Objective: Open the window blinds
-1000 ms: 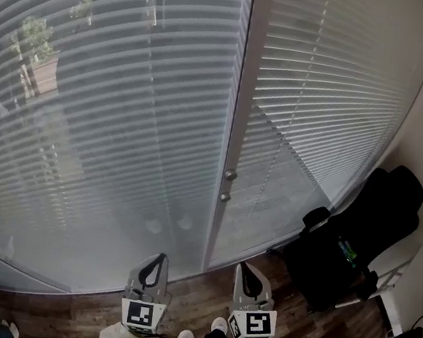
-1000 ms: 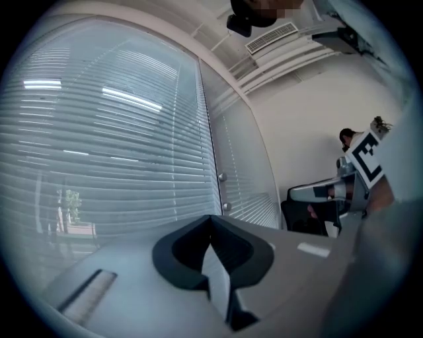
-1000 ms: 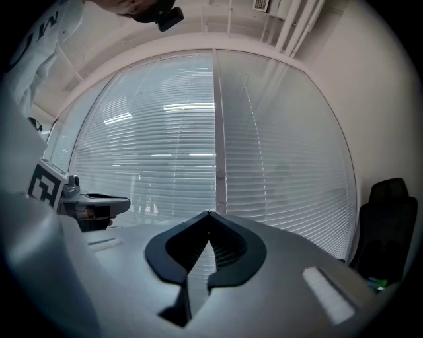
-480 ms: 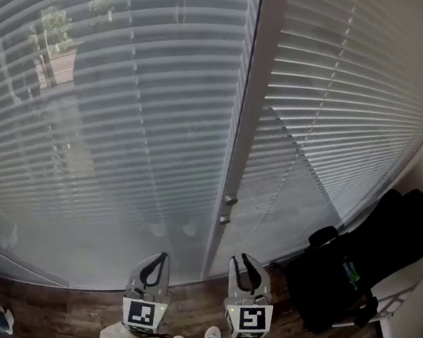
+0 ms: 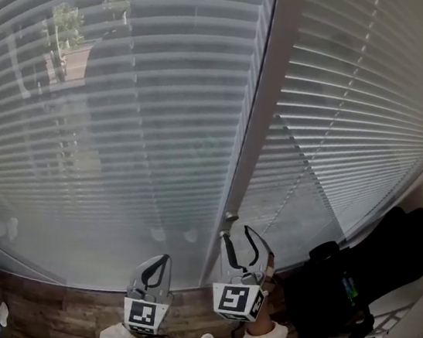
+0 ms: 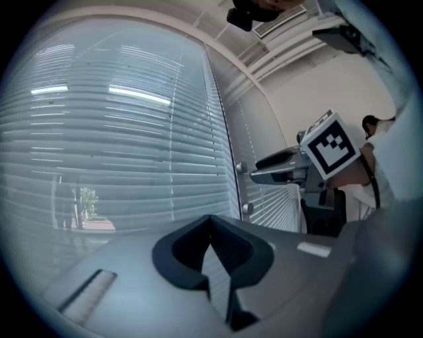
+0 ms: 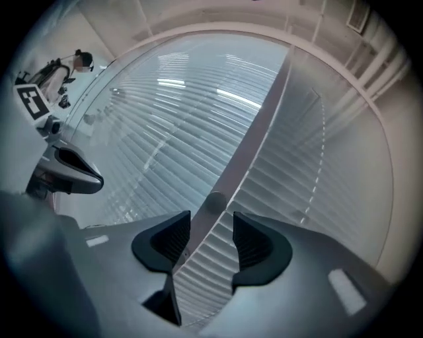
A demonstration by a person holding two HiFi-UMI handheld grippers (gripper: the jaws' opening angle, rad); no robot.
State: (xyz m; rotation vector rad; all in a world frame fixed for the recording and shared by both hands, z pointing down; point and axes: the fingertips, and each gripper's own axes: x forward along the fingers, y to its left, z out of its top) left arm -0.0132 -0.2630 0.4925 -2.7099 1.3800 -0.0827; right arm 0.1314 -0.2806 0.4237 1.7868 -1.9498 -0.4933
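The left gripper [image 6: 211,224] sits low and level, pointing at the glass. Its fingers [image 6: 182,254] are pressed together at the tips, with only a thin slit below them, and they hold nothing. Straight ahead of those fingertips, well apart from them, hangs the left blind [image 5: 125,113]. It is let down over the whole pane, its slats lying flat in close rows. A potted plant [image 5: 62,34] outside shows dimly through the slats, up and to the left of the fingers.

To the right of the left fingertips stands the pale upright frame post [image 5: 265,94] that parts the two panes. It carries a small round knob [image 7: 213,201].

The right gripper [image 7: 211,216] is raised higher than the left one and rolled to one side. Its jaws have just been opening, and its fingers [image 7: 254,244] now stand wide apart with nothing between the pads. The knob lies just beyond the fingertips, in line with the gap, and I cannot tell whether it touches either tip. The post runs up and away from that gap.

To the right of those fingers hangs the right blind [image 5: 357,130], also fully down, with a thin cord [image 5: 335,119] dangling in front of its slats. Lower right of the fingers is a black chair [image 5: 368,280].
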